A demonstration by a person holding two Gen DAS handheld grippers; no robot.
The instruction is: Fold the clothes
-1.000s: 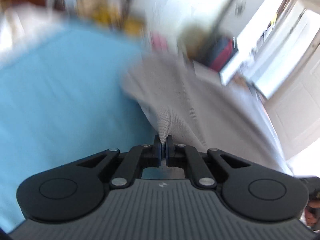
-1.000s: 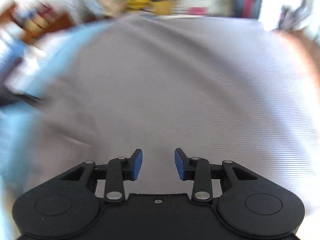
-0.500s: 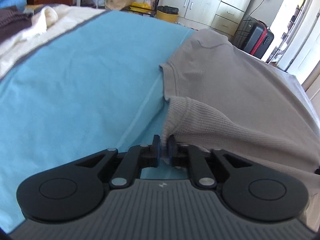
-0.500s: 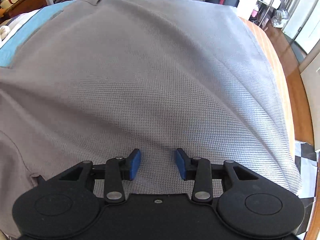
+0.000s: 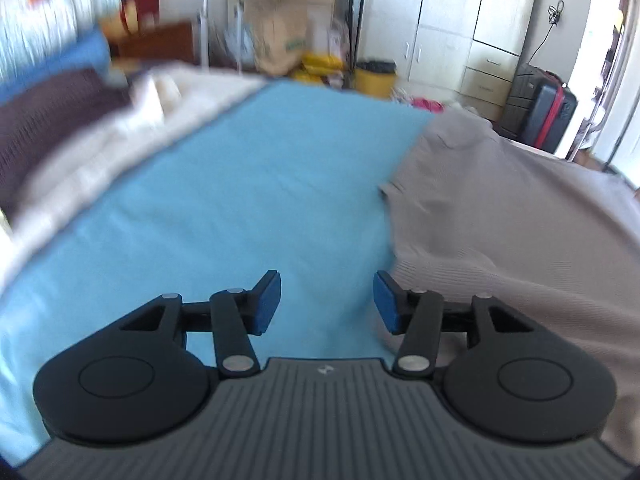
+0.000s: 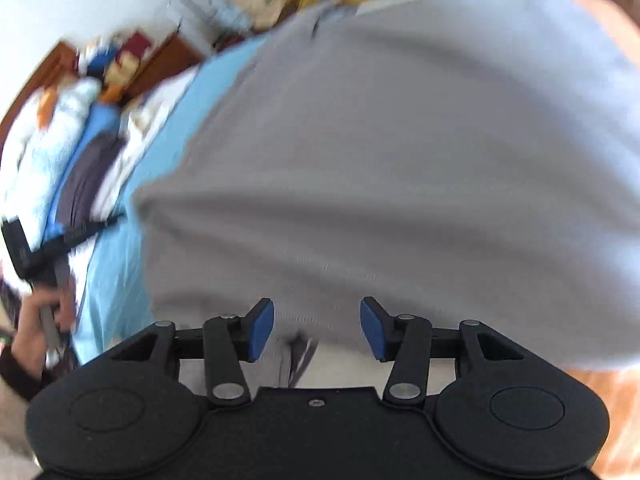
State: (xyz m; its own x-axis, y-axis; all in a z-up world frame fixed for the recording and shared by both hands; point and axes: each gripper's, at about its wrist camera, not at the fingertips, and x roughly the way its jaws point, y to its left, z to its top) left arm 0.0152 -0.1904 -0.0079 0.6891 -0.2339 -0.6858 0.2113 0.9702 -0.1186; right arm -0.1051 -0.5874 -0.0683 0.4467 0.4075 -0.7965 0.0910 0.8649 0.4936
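Left wrist view: looks forward along the left gripper (image 5: pixel 327 305), low and close over the blue sheet (image 5: pixel 224 216). Grey shirt (image 5: pixel 520 224) lies ahead to the right, its edge just beside the right finger. Cupboards (image 5: pixel 452 32) and a suitcase (image 5: pixel 548 114) far ahead. Frame blurred at the left.

Right wrist view: looks forward and down along the right gripper (image 6: pixel 317 330), close over the grey shirt (image 6: pixel 400 152), which fills most of the frame. Whole frame blurred. Far left of the fingers, a hand (image 6: pixel 38 328) holds the other gripper.

Shared: grey shirt, blue sheet (image 6: pixel 116 264), the clutter beyond.
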